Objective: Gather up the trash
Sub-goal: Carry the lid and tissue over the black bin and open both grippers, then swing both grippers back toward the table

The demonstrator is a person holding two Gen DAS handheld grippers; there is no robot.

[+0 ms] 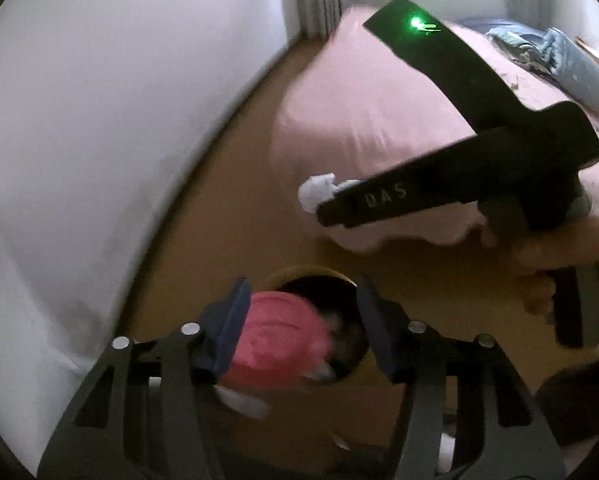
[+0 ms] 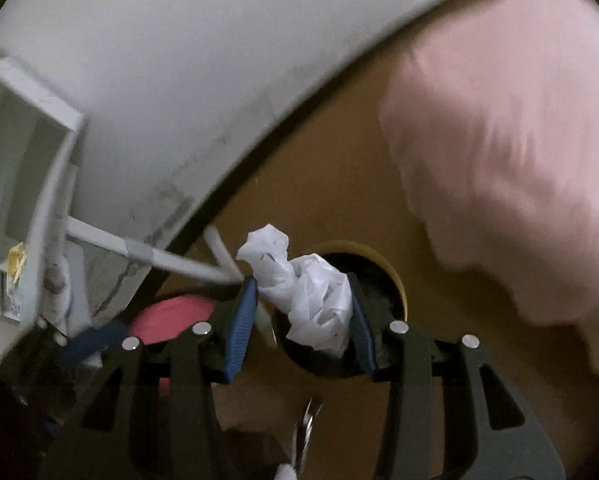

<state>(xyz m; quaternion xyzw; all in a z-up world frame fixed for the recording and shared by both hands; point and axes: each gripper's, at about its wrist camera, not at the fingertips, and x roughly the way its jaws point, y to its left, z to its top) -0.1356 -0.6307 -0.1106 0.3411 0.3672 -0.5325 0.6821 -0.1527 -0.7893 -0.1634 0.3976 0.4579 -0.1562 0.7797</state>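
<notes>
Bedroom floor (image 1: pixel 227 240), brown, between white wall (image 1: pixel 99 120) and pink-sheeted bed (image 1: pixel 379 112); round trash bin (image 2: pixel 395 276) below both grippers.

Left gripper (image 1: pixel 303 332) sits right over the bin mouth, jaws spread wide; pink wad (image 1: pixel 275 344) touches the left pad only, not the right, so released or nearly so, lying over the bin opening. Right gripper (image 2: pixel 303 312) has jaws clenched on crumpled white tissue (image 2: pixel 303 288), long axis running up-left to down-right between the pads, lower end hanging over the dark opening. In the left wrist view the right gripper (image 1: pixel 319 200) is above and further from the bin than the left one, tissue (image 1: pixel 315 190) at its tip. Judgement: pink wad drops first; right needs to come down toward the bin before letting go. Both views motion-blurred.
</notes>
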